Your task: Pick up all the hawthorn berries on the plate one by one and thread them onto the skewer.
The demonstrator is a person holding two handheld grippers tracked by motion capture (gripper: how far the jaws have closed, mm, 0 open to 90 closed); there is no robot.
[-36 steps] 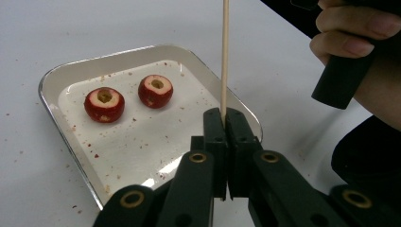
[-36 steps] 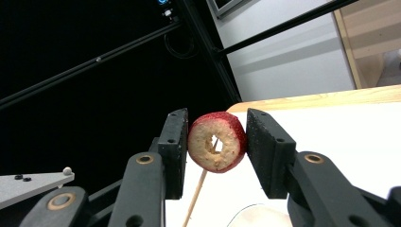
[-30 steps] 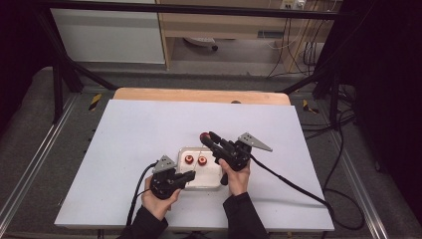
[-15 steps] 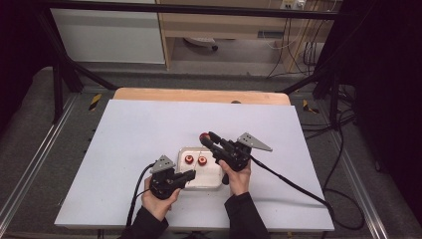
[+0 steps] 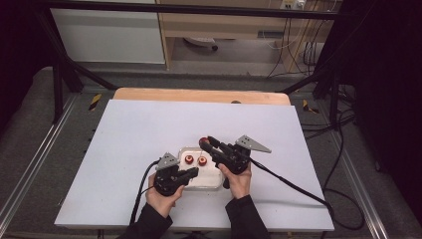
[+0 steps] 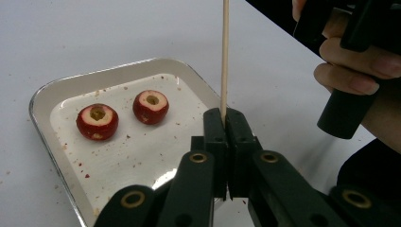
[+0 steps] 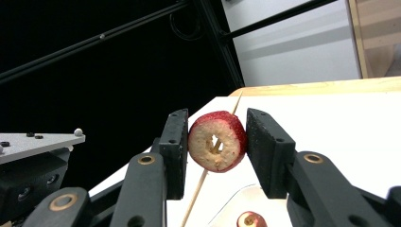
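Little has changed over the last second: both hands have kept still near the table's (image 5: 124, 124) front edge. The left gripper (image 6: 226, 124) is clenched on a wooden skewer (image 6: 225, 52); the right gripper (image 7: 215, 142) grasps a cored red fruit (image 7: 217, 141), apparently threaded onto it. Two fruits (image 6: 98, 121) wait in the tray (image 6: 40, 97).

A white table (image 5: 149, 134) stands on grey floor (image 5: 30, 119), a wooden shelf unit (image 5: 224, 30) beyond it
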